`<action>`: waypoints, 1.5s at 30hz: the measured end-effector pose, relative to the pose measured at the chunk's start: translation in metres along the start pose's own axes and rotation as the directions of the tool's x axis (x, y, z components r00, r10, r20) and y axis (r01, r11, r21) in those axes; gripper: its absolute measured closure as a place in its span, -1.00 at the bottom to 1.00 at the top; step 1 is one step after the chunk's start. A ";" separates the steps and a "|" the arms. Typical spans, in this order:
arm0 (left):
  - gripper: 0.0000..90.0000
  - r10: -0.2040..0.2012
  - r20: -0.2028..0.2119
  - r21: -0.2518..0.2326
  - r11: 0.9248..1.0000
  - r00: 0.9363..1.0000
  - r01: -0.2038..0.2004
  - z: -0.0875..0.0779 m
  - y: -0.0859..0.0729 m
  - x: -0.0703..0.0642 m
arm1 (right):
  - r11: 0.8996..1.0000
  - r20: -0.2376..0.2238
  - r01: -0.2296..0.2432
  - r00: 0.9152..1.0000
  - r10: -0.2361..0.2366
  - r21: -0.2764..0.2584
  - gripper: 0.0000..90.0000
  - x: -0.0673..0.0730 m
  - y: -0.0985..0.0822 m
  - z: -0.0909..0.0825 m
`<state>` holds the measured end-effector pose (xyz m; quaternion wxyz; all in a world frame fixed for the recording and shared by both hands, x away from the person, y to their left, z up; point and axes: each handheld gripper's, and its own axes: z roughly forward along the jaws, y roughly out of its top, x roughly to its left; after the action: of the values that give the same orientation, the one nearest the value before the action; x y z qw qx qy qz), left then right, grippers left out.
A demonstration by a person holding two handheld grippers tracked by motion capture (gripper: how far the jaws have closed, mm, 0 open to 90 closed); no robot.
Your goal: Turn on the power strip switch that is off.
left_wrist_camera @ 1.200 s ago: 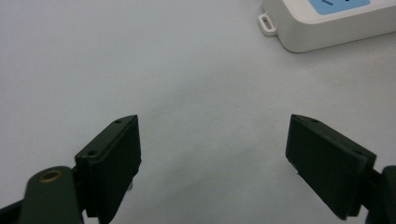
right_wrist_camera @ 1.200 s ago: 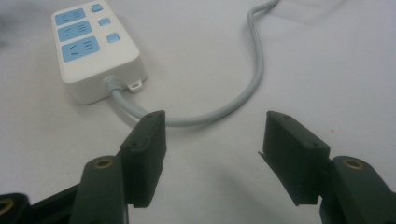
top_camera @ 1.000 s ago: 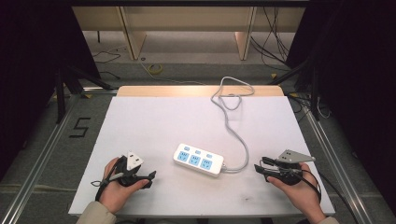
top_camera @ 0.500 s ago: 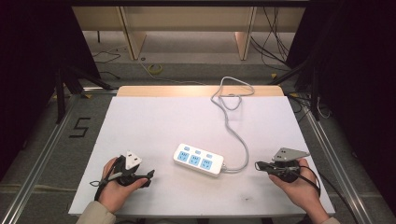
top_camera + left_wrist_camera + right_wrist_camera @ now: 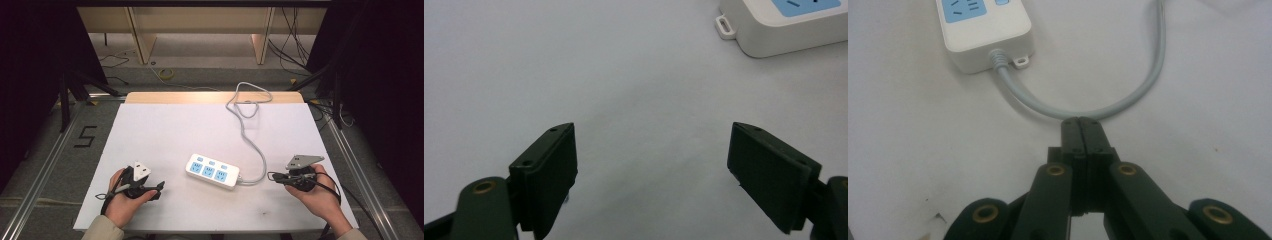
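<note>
Lying between both, the power strip (image 5: 213,171) — left hand-held gripper (image 5: 161,186) agape, right hand-held gripper (image 5: 271,176) pinched together, empty.

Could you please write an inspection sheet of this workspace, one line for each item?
Surface: white table, flat, a few small dark specks near the front edge.
Job's things: white power strip with blue sockets, lying flat near the middle.
Clutter: nothing seen.
Grippers: left gripper open, nothing between its jaws; right gripper shut, empty, tips near the cord; touching or not, I cannot tell.
Cables: grey cord runs from the strip, curves past the right gripper, goes to the far edge and loops there.
Surroundings: dark room, wooden furniture legs behind the table, loose wires on the floor.
</note>
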<state>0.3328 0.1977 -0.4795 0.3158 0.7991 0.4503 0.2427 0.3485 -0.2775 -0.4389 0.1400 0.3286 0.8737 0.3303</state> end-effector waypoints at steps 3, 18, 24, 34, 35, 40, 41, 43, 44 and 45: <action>-0.56 0.002 -0.001 0.000 1.000 1.000 -0.002 0.000 0.000 0.000 | 1.000 -0.005 0.004 1.000 -0.004 0.011 1.00 0.000 0.002 0.000; -0.55 0.008 0.002 0.002 1.000 1.000 -0.008 0.001 0.000 0.000 | 0.994 -0.045 0.049 0.998 -0.044 0.099 1.00 0.001 0.029 0.000; -0.55 0.007 0.002 0.000 1.000 1.000 -0.007 0.001 0.000 -0.001 | 0.991 -0.053 0.048 0.998 -0.042 0.122 1.00 0.003 0.036 0.004; -0.55 0.011 0.002 -0.002 1.000 1.000 -0.011 0.001 0.001 -0.001 | 0.987 -0.067 0.078 0.995 -0.069 0.141 1.00 0.003 0.047 0.007; -0.55 0.011 0.002 -0.002 1.000 1.000 -0.011 0.001 0.001 -0.001 | 0.987 -0.069 0.075 0.995 -0.066 0.145 1.00 0.004 0.048 0.007; -0.55 0.013 0.002 0.000 1.000 1.000 -0.013 0.001 0.001 -0.002 | 0.985 -0.071 0.084 0.995 -0.074 0.152 1.00 0.005 0.055 0.008; -0.55 0.013 0.002 0.000 1.000 1.000 -0.013 0.001 0.001 -0.002 | 0.984 -0.077 0.094 0.994 -0.083 0.153 1.00 0.004 0.056 0.008; -0.55 0.014 0.002 0.000 1.000 1.000 -0.014 0.001 0.001 -0.002 | 0.983 -0.078 0.098 0.993 -0.086 0.155 1.00 0.005 0.058 0.009; -0.54 0.015 0.003 0.000 1.000 1.000 -0.015 0.001 0.001 -0.002 | 0.984 -0.076 0.090 0.994 -0.079 0.155 1.00 0.006 0.060 0.010; -0.54 0.016 0.003 0.000 1.000 1.000 -0.016 0.001 0.002 -0.002 | 0.984 -0.076 0.090 0.994 -0.079 0.155 1.00 0.006 0.060 0.010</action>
<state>0.3336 0.1952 -0.4793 0.3147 0.8029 0.4436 0.2440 0.3774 -0.2350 -0.4061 0.0970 0.2895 0.9146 0.2651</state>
